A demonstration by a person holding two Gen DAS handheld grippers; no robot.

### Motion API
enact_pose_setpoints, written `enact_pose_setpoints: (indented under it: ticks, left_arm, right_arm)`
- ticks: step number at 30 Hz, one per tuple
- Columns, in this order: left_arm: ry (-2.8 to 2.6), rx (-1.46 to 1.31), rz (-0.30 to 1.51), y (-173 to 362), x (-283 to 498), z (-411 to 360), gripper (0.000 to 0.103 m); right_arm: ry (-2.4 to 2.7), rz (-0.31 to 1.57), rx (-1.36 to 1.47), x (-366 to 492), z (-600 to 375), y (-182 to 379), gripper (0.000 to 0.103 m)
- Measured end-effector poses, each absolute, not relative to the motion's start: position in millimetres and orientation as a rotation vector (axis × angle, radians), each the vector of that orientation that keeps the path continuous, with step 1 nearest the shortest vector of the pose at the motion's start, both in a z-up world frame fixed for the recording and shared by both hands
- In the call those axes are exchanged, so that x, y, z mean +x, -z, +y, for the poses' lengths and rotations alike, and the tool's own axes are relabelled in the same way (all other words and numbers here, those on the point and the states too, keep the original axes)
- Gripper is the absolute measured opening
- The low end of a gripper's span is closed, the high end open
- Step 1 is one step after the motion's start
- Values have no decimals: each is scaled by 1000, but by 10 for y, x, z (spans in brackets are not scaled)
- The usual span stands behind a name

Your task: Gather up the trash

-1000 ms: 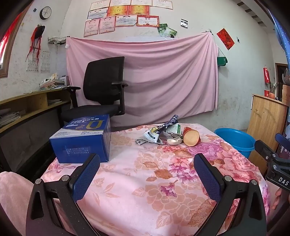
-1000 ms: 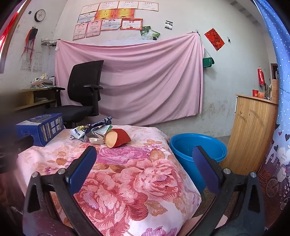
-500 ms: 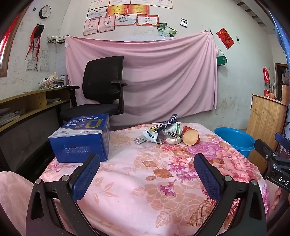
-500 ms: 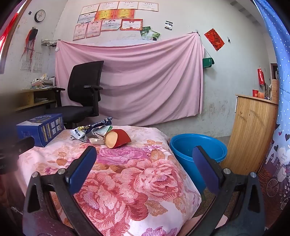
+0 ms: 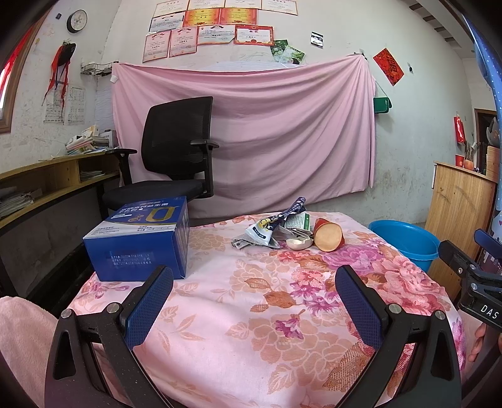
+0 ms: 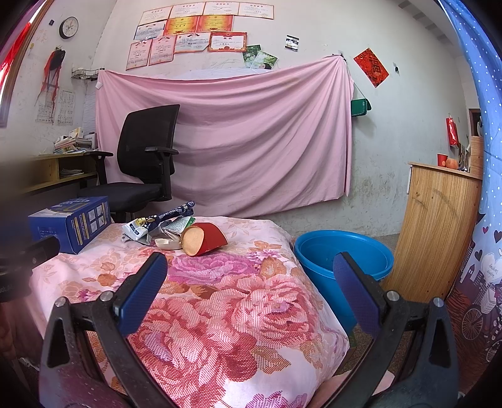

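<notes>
Blue box point(image 5: 141, 241) — big gold "D"; claw tag "DAS"

Whitewashed wall point(image 5: 417, 131), scuffed near floor. Pink sheet point(image 5: 251, 131) pinned across it; framed certificates point(image 5: 219, 28) above, round clock point(image 5: 77, 21) upper left. Black mesh office chair point(image 5: 175, 157) before sheet. Wooden shelf desk point(image 5: 53, 179) along left wall, stacked papers on top. Wooden cabinet point(image 6: 436, 226) at right. Floral cloth point(image 5: 251, 314) covers table. Daylight, even.

The wrappers point(image 5: 269, 227) overlap so their count is unclear, and the blue box point(image 5: 141, 241) print is unreadable.
</notes>
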State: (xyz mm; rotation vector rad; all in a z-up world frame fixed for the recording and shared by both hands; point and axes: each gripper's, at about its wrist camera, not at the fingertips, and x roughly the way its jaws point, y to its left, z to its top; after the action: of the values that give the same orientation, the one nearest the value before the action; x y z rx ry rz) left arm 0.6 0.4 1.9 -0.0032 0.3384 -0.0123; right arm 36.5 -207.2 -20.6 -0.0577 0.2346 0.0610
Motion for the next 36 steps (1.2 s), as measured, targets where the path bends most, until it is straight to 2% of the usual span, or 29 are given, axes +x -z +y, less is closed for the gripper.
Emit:
enact_pose_setpoints:
  ticks: [36]
  left_arm:
    - [13, 0, 338, 26, 12, -48, 101]
  right_arm:
    - [-62, 236, -56, 368, -2077, 208, 103]
